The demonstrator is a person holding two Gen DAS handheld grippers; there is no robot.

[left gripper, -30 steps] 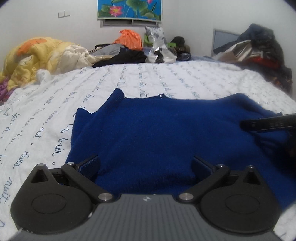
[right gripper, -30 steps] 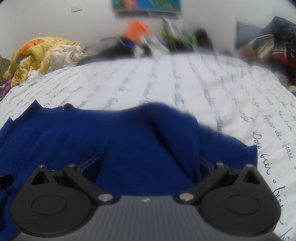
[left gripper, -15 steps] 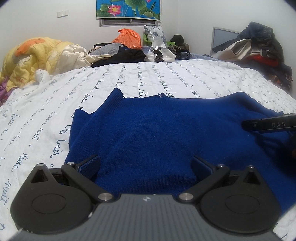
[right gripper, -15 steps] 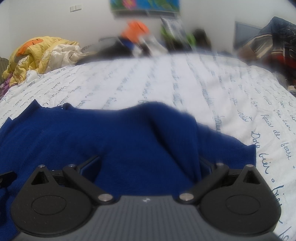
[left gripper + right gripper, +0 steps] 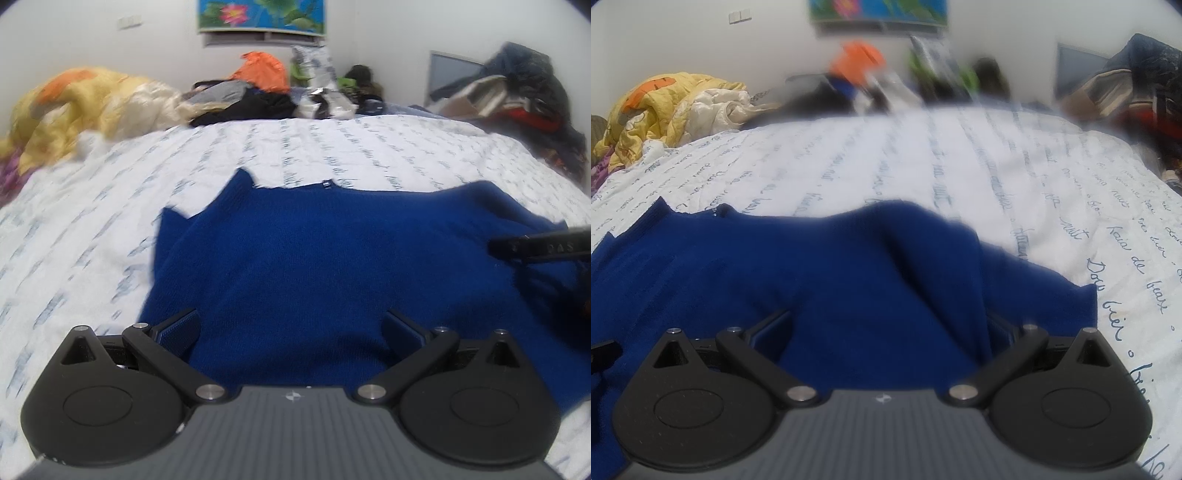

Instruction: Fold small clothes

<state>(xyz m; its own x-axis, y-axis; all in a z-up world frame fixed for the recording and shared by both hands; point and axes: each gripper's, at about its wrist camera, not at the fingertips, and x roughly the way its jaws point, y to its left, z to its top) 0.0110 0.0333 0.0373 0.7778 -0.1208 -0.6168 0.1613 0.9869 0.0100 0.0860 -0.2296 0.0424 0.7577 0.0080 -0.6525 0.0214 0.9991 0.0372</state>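
Observation:
A dark blue knit garment (image 5: 332, 258) lies spread on a white bedsheet (image 5: 92, 229) with blue script. My left gripper (image 5: 291, 328) is open and sits low over the garment's near edge, with blue cloth between its spread fingers. The right gripper's black finger (image 5: 539, 247) reaches in from the right over the garment. In the right wrist view the garment (image 5: 812, 280) has a raised fold in the middle. My right gripper (image 5: 882, 328) is open over the garment, with the cloth bunched up between its fingers and hiding the right fingertip.
A yellow and orange quilt (image 5: 81, 107) lies heaped at the far left. A pile of clothes and bags (image 5: 273, 88) lines the far wall. More clothes (image 5: 517, 96) are stacked at the far right.
Both grippers stay open over the garment. The left view has tilted slightly upward and nearer to the garment. The right view is almost the same.

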